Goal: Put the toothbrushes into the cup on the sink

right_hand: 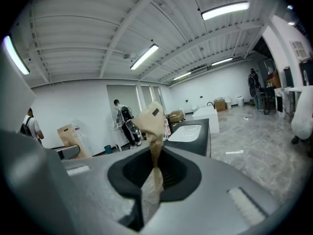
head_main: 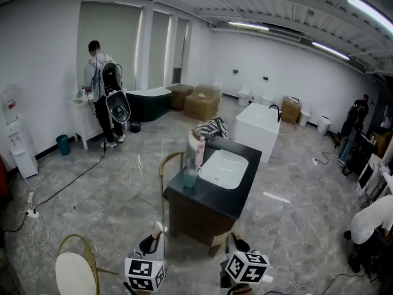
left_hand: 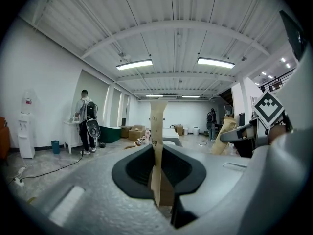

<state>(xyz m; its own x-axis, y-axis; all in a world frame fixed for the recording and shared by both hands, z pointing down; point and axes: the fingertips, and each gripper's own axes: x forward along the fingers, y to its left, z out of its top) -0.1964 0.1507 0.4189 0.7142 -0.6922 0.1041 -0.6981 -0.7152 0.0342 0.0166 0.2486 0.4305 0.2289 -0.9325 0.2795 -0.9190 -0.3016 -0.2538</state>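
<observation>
Grey marbled floor spreads through a big white-walled hall with strip lights overhead, and near the middle we see a dark vanity [head_main: 206, 196] with a white sink basin [head_main: 225, 168] set into its top. The cup [head_main: 190, 177], a pale teal tumbler, stands upright on the counter just beside the basin's left rim; we cannot tell whether anything is in it. Behind it stands a pink and white bottle [head_main: 200, 150], and at the far end of the counter lies a striped cloth [head_main: 210, 128].

Our two grippers sit low at the near edge of the head view, well apart from the vanity and the cup. The left gripper [left_hand: 159, 177] has its jaws clenched on the left toothbrush pack [left_hand: 157, 126], a flat brown paper sleeve that stands upright between them, with dark print partway up. The right gripper [right_hand: 154, 180] is clamped on the right toothbrush pack [right_hand: 150, 121], also brown paper, pinched thin at the jaws and wider and crumpled above, with a small dark patch near its top. In the left gripper view the right gripper shows off to the right, marker cube up, with its pack tilted.

A round-seated chair with a gold frame [head_main: 73, 268] stands at our lower left. By the far left wall a person [head_main: 101, 85] stands at a white table, and a water dispenser [head_main: 17, 137] stands further along that wall.
</observation>
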